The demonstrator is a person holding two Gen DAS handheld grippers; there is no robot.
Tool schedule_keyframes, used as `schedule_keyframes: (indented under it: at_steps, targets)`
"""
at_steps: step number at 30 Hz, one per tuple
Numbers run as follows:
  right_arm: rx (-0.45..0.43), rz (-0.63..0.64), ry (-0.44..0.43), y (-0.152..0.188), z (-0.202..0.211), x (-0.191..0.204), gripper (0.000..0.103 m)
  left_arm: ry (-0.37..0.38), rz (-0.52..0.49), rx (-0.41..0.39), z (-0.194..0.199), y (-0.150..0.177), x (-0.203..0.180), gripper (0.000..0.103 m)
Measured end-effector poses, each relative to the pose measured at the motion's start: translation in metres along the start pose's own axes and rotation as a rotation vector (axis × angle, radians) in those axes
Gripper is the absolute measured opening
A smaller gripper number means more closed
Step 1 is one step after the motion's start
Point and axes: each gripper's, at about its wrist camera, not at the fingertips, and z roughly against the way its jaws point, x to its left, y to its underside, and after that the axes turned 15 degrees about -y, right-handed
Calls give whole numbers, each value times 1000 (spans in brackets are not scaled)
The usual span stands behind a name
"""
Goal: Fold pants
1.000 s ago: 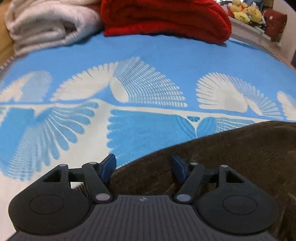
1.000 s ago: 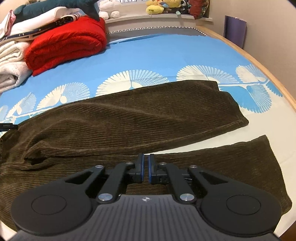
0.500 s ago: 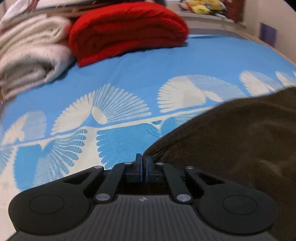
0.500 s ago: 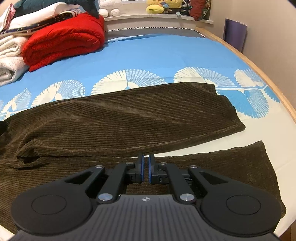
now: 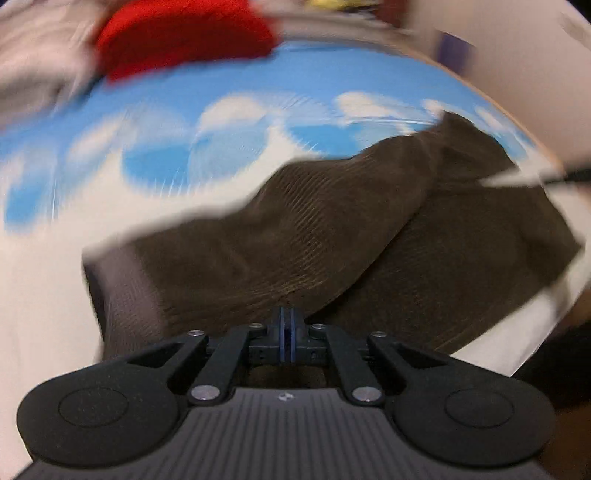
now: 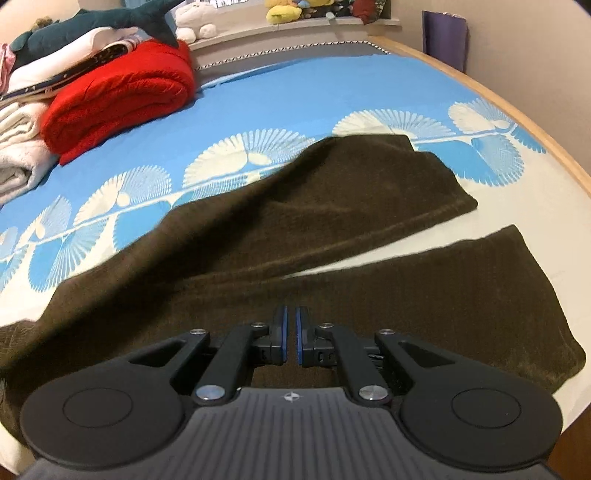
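Dark brown corduroy pants (image 6: 332, 229) lie on a blue and white bedspread (image 6: 295, 92). In the right wrist view both legs run to the right, the far leg partly lifted and draped toward the near one. My right gripper (image 6: 290, 334) is shut on the pants at the near leg. In the blurred left wrist view my left gripper (image 5: 286, 326) is shut on an edge of the pants (image 5: 332, 229) and holds that fabric raised over the rest.
A folded red blanket (image 6: 118, 99) and white bedding (image 6: 14, 155) lie at the back left. Plush toys (image 6: 288, 11) sit on a ledge behind. The bed's wooden edge (image 6: 517, 110) runs along the right, with a purple object (image 6: 445, 37) by the wall.
My left gripper closed on the pants edge a second ago and has swung it fast toward the right, over the near leg. My right gripper has stayed shut in place.
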Motion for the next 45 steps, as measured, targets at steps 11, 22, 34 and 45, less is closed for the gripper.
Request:
schedule_keyframes:
  at_steps: [11, 22, 34, 45]
  targets:
    - [-44, -58, -25, 4, 9, -9, 5, 96, 323, 330, -74, 5, 44, 45]
    - [-142, -186, -137, -27, -17, -13, 9, -46, 569, 326, -81, -2, 68, 45]
    - [-108, -454, -220, -70, -138, -37, 26, -216, 436, 131, -49, -19, 61, 4]
    - [-57, -545, -251, -70, -210, -33, 12, -204, 416, 83, -42, -28, 63, 4]
